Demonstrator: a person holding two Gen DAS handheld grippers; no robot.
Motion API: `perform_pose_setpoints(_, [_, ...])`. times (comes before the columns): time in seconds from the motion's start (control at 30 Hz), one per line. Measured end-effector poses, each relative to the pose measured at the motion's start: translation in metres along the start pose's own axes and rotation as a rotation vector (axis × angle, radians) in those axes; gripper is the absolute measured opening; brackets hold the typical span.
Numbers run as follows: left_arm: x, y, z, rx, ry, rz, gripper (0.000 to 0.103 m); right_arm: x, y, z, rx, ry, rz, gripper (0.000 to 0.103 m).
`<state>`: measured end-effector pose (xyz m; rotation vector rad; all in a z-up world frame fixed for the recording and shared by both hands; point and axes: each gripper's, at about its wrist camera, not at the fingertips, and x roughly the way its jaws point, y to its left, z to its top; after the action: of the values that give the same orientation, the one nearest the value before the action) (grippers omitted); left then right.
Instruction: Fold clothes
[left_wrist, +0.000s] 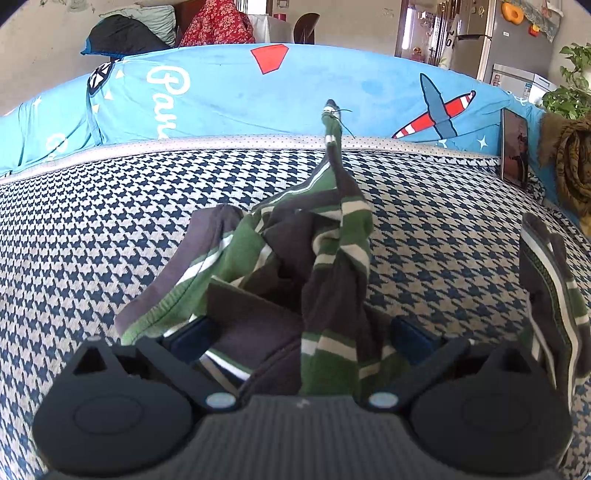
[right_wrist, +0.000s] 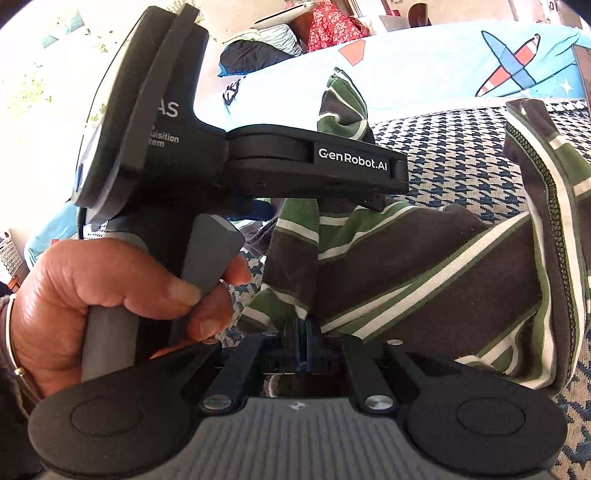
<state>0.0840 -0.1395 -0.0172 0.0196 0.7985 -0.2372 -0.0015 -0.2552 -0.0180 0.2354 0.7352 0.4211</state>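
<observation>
Green, grey and white stripes mark the one garment (left_wrist: 325, 258) you have, bunched mid-frame in the left wrist view on the houndstooth cover (left_wrist: 92, 221); its long axis runs from lower centre up to a raised tip at upper centre. You hold two grippers: your left gripper (left_wrist: 299, 332) stands wide with cloth lying between its fingers, unpinched; your right gripper (right_wrist: 301, 343) is clamped on a fold of the garment. One hand (right_wrist: 92, 295) shows, lower left in the right wrist view
</observation>
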Motion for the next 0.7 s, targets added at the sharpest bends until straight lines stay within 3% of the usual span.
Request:
perform_pose_setpoints(0.23, [-0.004,-0.002,-0.004,0.039,-0.021,-0.010,0.067,-0.001,-0.001,0.000,0.012,-0.004,0.007,0.008])
perform_pose_setpoints(0.37, [-0.012,-0.001,-0.005,0.045,-0.053,0.001,0.043,-0.003,-0.001,0.002,0.019,-0.007,0.011,0.014])
perform_pose_setpoints(0.53, [-0.022,0.009,-0.006,0.010,-0.074,0.019,0.041,-0.019,0.002,0.001,0.025,-0.035,0.002,0.029])
perform_pose_setpoints(0.7, [-0.031,0.018,-0.009,0.003,-0.096,0.056,0.041,-0.042,0.001,-0.003,0.033,-0.086,-0.045,0.032])
